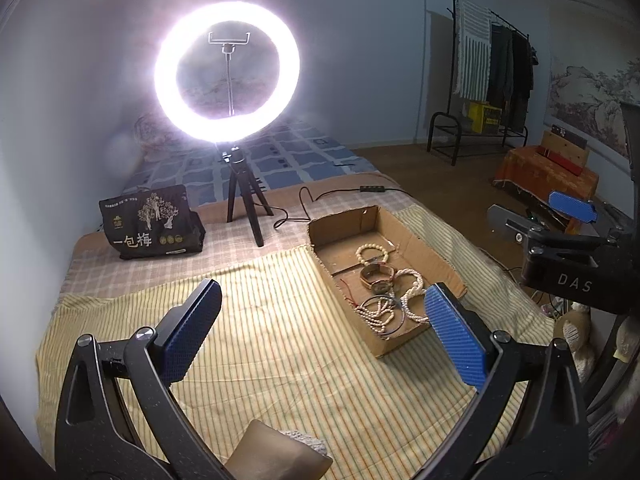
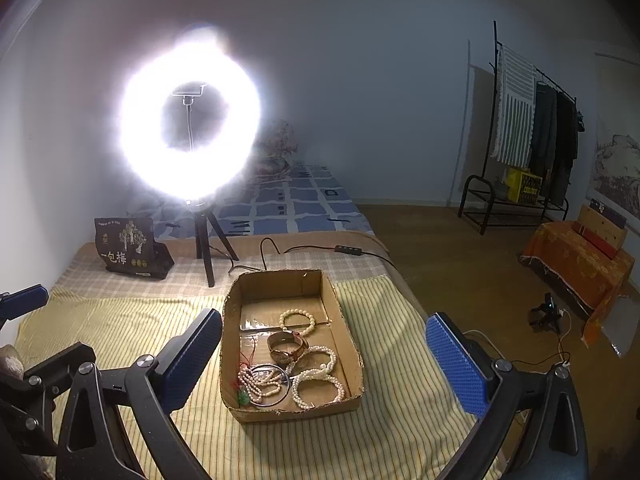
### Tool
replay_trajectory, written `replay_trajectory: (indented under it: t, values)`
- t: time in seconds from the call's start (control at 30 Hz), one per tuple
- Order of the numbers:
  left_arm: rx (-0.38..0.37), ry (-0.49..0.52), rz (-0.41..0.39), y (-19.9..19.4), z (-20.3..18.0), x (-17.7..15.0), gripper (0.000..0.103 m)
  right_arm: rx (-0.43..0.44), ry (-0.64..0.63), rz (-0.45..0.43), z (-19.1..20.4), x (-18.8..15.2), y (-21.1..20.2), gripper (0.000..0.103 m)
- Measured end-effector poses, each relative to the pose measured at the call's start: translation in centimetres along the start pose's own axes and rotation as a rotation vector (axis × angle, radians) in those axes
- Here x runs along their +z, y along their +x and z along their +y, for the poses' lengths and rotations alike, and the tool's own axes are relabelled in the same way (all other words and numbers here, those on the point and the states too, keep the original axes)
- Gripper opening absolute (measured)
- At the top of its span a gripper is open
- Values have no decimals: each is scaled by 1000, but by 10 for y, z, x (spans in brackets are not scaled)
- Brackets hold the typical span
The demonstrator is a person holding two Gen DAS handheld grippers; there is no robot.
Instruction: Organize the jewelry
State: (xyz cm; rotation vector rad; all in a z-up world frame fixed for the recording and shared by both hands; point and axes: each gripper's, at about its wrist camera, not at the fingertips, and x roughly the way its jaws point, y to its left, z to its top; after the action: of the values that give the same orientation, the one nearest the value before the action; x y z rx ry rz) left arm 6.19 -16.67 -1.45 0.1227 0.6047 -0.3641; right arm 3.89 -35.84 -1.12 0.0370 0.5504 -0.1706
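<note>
Bed [image 2: 120,360]: covered by a yellow striped cloth, carrying everything below.
Ring light [image 2: 190,124]: lit, on a black tripod behind the box.
Black bag [image 1: 148,222]: upright near the wall, left of the tripod.
Cardboard box [image 2: 352,344]: shallow, open-topped, lying on the striped cloth.
Left gripper [image 1: 324,328]: jaws spread wide, holding nothing, above the cloth left of the box.
Right gripper [image 2: 324,350]: jaws spread wide, empty, box seen between its fingers.
Jewelry: all inside the box.
Pearl bracelets [image 2: 318,390]: near front corner.
Watch [image 2: 286,346]: mid-box.
Bead bracelet [image 2: 297,321]: behind the watch.
</note>
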Motion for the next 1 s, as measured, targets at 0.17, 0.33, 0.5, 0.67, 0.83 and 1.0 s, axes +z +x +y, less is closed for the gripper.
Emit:
replay_trajectory:
  t: [0.17, 0.33, 0.5, 0.67, 0.83, 1.0]
  values:
    - [9, -12, -3, 0, 7, -2, 103, 1, -1, 4, 2, -1, 3, 103]
    - [11, -20, -4, -2, 10, -2, 103, 8, -15, 9, 7, -2, 5, 103]
    - [14, -25, -9, -3, 12, -2, 103, 10, -31, 14, 11, -3, 7, 103]
    - [14, -24, -10, -3, 11, -2, 103, 11, -33, 18, 10, -5, 8, 103]
    - [11, -13, -8, -2, 8, -2, 103, 8, -37, 23, 10, -6, 11, 103]
    - [11, -8, -6, -1, 5, -3, 103, 7, -36, 23, 10, -6, 11, 103]
